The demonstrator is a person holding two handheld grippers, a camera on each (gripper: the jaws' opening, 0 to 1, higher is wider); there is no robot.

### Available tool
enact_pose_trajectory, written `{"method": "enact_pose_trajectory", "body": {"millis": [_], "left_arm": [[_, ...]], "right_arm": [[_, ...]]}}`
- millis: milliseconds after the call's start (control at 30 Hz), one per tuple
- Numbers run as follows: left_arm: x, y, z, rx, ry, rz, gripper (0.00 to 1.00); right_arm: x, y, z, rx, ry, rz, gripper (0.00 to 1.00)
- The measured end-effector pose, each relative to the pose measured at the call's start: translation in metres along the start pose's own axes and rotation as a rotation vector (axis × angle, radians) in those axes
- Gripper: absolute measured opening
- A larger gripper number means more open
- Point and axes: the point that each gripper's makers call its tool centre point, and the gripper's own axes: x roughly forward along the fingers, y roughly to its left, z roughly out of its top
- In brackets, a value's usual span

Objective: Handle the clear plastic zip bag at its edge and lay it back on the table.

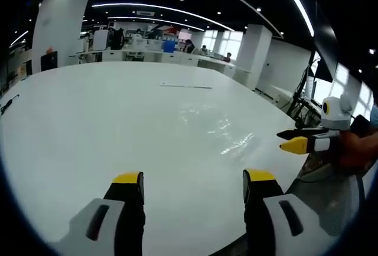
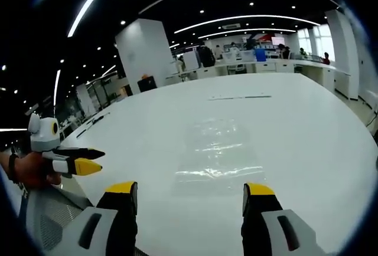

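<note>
A clear plastic zip bag [image 1: 215, 127] lies flat on the white table [image 1: 106, 114], its creases catching the light. In the right gripper view the bag [image 2: 215, 153] rests just beyond my jaws. My left gripper [image 1: 194, 185] is open, hovering over the table's near edge with nothing between its yellow-tipped jaws; the bag is ahead and to the right of it. My right gripper [image 2: 188, 196] is open too, short of the bag's near edge. The right gripper [image 1: 295, 140] also enters the left gripper view from the right, and the left gripper [image 2: 88, 160] enters the right gripper view from the left, held by a hand.
A thin dark strip [image 1: 186, 86] lies on the table beyond the bag, also seen as a strip [image 2: 239, 97] in the right gripper view. Desks, monitors and people [image 1: 189, 46] stand at the far end of the room. A white pillar [image 2: 144, 55] rises behind the table.
</note>
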Motion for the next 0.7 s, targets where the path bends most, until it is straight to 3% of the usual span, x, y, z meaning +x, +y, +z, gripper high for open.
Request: {"method": "enact_pose_trajectory", "body": {"millis": [700], "left_arm": [[0.0030,-0.0042,-0.0010,0.012,0.013,-0.022,0.68]], "right_arm": [[0.0001,-0.0003,-0.0001,0.004,0.008,0.001,0.72]]}}
